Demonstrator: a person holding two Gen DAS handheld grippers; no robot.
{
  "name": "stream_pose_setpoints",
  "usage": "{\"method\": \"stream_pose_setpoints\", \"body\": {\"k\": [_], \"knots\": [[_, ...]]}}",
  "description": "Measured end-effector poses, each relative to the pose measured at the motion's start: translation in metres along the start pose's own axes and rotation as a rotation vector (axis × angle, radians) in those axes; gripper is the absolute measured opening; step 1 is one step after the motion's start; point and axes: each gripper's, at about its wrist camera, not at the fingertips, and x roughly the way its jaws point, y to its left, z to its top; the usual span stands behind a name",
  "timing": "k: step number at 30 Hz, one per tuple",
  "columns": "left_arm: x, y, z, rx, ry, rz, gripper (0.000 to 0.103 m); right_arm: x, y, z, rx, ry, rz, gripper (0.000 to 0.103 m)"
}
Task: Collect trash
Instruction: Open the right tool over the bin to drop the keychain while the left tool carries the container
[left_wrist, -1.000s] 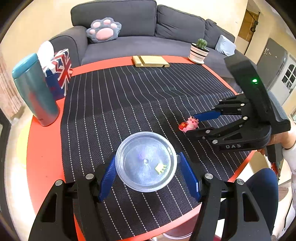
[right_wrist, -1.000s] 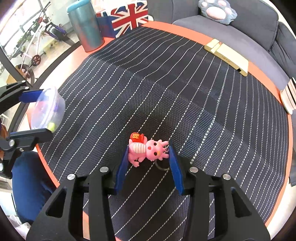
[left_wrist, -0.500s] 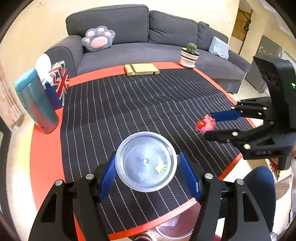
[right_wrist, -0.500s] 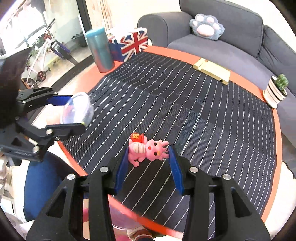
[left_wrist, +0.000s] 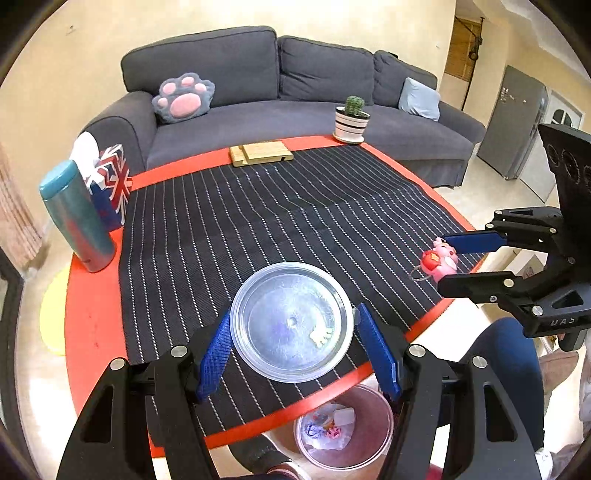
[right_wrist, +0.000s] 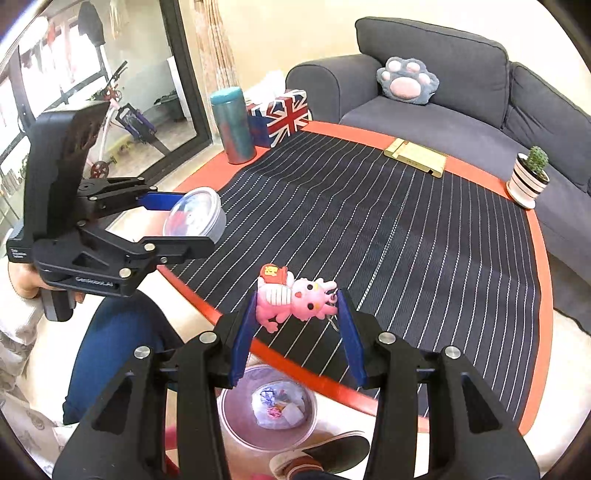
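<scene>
Both claws now back off the bench toward the bin on the floor: right claw clamped on pink toy nearly above it, left claw gripping clear tub; drop looks imminent.

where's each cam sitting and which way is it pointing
Left wrist: rides the left tongs, facing the sofa across the striped table; clear tub gripped, right tongs at right.
Right wrist: rides the right tongs, same way; pink toy gripped, left tongs at left.
Shared: bin below the table edge.
</scene>
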Motion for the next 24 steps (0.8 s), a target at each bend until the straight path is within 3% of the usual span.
{"method": "stream_pose_setpoints", "body": {"k": [13, 24], "knots": [[-0.019, -0.023, -0.027, 0.008, -0.012, -0.041, 0.064, -0.031, 0.019, -0.047, 0.015, -0.003, 0.011, 0.043], [-0.024, -0.025, -0.041, -0.009, 0.001, -0.051, 0.064, -0.017, 0.036, -0.076, 0.010, 0.062, 0.070, 0.046]]}}
